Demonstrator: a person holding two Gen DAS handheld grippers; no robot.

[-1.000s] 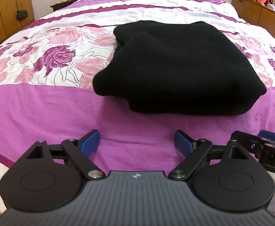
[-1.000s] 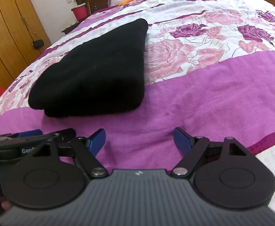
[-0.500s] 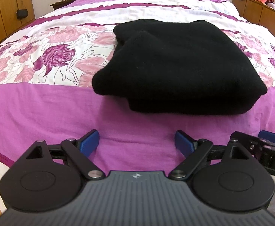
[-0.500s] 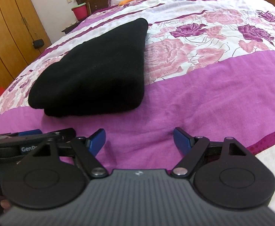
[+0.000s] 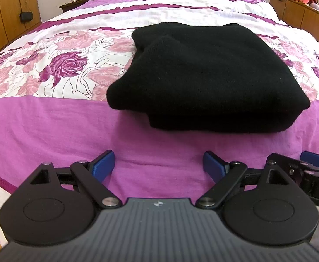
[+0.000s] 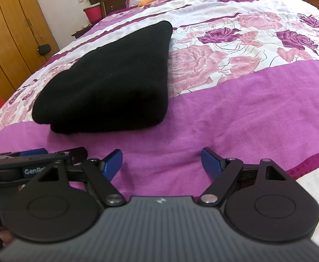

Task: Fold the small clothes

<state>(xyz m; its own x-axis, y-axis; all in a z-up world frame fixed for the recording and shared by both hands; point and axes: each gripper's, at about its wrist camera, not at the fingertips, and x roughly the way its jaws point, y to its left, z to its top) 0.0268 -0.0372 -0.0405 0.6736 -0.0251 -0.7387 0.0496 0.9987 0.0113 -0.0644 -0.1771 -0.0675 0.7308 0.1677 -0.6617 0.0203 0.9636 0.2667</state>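
1. The black knit garment (image 5: pixel 205 76) lies on the bed (image 5: pixel 50 126), already folded into a thick rectangular stack. It straddles the line where the floral panel of the bedspread meets the plain magenta band, with its folded edge toward the grippers.
2. The left gripper (image 5: pixel 158 163) hangs over the magenta band just short of that near edge, its blue fingers (image 5: pixel 103 162) spread wide with nothing between them.
3. The right gripper (image 6: pixel 161 162) sits close beside it, to the right of the stack, fingers likewise well apart and empty. Neither touches the cloth.
4. Judged from the compact stack, the folding looks finished or nearly so, and what is left would be tidying.
5. To do that well, I would look at the left side, where a rounded lobe bulges past the lower layer. Press or tuck it inward so the edges line up.
6. Any nip should take only the loose top layer, close to its edge. Grabbing deep risks dragging the whole stack and undoing the fold.
7. Against the earlier frames almost nothing differs: both grippers sit at the same place with the same spread, and the garment keeps its shape and position.
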